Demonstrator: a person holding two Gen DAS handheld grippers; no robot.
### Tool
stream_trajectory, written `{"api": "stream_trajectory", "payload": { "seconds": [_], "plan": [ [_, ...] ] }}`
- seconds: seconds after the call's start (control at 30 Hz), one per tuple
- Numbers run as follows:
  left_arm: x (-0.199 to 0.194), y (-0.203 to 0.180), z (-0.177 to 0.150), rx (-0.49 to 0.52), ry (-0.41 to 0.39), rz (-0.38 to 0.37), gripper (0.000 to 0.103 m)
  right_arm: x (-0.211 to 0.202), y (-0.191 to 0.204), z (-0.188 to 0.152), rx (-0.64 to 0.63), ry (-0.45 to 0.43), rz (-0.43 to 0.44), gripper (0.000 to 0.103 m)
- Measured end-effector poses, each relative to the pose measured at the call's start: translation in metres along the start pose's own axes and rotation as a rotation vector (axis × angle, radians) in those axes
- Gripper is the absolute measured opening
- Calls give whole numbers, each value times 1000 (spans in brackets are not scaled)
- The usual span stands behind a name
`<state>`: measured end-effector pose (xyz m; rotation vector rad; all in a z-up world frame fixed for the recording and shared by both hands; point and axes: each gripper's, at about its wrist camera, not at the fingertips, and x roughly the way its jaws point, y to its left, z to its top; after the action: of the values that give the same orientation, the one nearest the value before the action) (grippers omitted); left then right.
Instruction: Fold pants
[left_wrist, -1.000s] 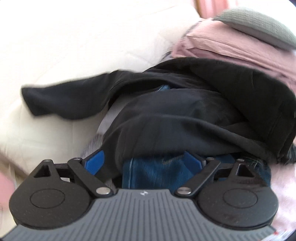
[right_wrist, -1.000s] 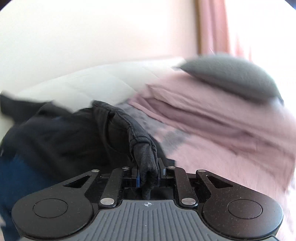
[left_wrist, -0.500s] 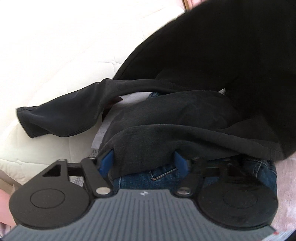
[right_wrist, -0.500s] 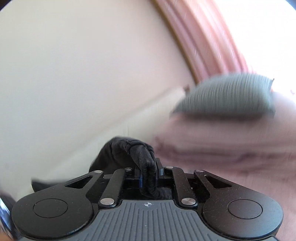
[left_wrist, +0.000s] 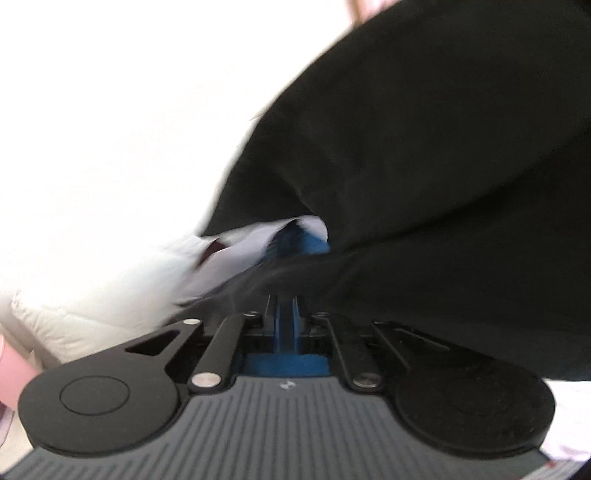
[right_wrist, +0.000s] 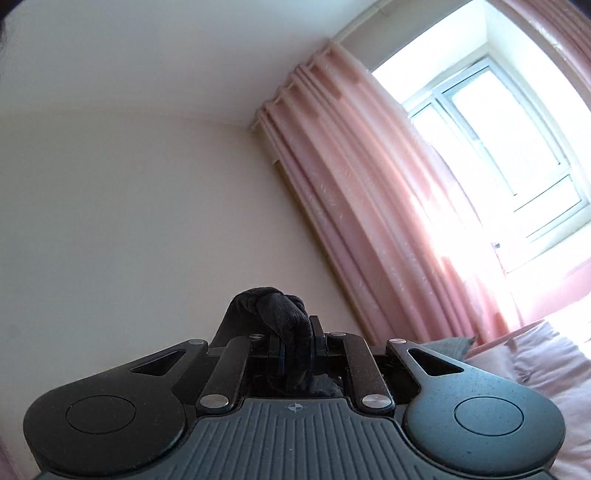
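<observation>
The black pants (left_wrist: 424, 166) are gathered up, not yet folded. A bunched edge (right_wrist: 288, 325) is pinched in the closed right claw (right_wrist: 295, 354), raised toward the wall and pink curtain (right_wrist: 369, 184). The left claw (left_wrist: 286, 321) has just been closing; its pads meet under dark cloth, though whether cloth is caught cannot be told. Spreading flat on the bed (left_wrist: 74, 314) and all folds appear left.
</observation>
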<state>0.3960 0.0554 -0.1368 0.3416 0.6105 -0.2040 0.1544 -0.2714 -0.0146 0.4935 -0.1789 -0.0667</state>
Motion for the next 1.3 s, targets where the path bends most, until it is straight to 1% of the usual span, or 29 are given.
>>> {"api": "stream_trajectory", "payload": {
  "seconds": [0.07,0.17,0.2,0.37,0.4,0.43,0.47,0.5,0.53,0.57,0.6,0.63,0.67,0.7,0.73,0.77,0.8,0.83,0.87,0.9,0.93,0.97,1.0,1.03,1.13,1.23,1.3],
  "plan": [
    [-36,-27,-5,26,-29,-67,5,-53,-17,26,1,-17,-43,8],
    [-86,-75,-15,70,-48,-173,7,-140,-36,72,-17,-76,-111,8],
    [-102,-92,-19,84,-50,-209,8,-164,-40,87,-27,-100,-129,8],
    [-178,-173,-40,129,-65,-368,9,-306,-56,181,-107,-276,-253,8],
    [-191,-189,-44,138,-63,-397,9,-327,-60,193,-146,-289,-281,8],
    [-203,-204,-49,147,-58,-422,9,-340,-65,206,-186,-270,-305,8],
    [-214,-219,-54,156,-53,-442,10,-353,-74,216,-225,-218,-348,9],
    [-223,-231,-59,166,-47,-457,10,-358,-82,215,-235,-145,-406,9],
    [-230,-242,-66,178,-36,-470,11,-360,-97,215,-224,-43,-468,10],
    [-239,-256,-72,189,-19,-486,13,-357,-116,209,-214,90,-550,11],
    [-247,-268,-79,197,4,-501,16,-354,-140,199,-210,252,-668,12],
    [-253,-281,-85,208,37,-513,24,-352,-167,188,-205,436,-789,18],
    [-258,-297,-92,222,70,-526,28,-354,-194,166,-188,595,-875,31],
    [-264,-310,-99,240,108,-537,29,-366,-215,148,-149,695,-892,39],
    [-267,-326,-110,257,151,-544,29,-377,-230,130,-83,753,-865,47],
    [-273,-336,-118,276,198,-553,30,-385,-243,119,-10,817,-846,53],
    [-275,-345,-124,292,245,-560,31,-397,-250,109,33,866,-854,54],
    [-274,-351,-136,302,282,-567,31,-404,-254,105,51,885,-859,55],
    [-275,-356,-143,309,307,-576,32,-404,-259,112,63,895,-859,55],
    [-280,-360,-145,314,328,-588,33,-386,-261,108,76,900,-866,55],
    [-285,-363,-147,321,348,-598,35,-394,-263,114,91,896,-874,55],
    [-294,-368,-154,330,362,-604,35,-392,-252,102,105,894,-883,55],
    [-297,-370,-153,342,372,-611,35,-398,-251,98,116,895,-888,55],
    [-297,-368,-150,359,377,-618,36,-409,-247,86,123,894,-895,55],
    [-312,-372,-146,402,373,-632,38,-442,-239,72,131,901,-924,55],
    [-317,-372,-143,424,367,-652,43,-459,-235,59,146,898,-948,55],
    [-318,-371,-144,444,360,-662,44,-467,-226,55,159,884,-966,55]
  ]
}}
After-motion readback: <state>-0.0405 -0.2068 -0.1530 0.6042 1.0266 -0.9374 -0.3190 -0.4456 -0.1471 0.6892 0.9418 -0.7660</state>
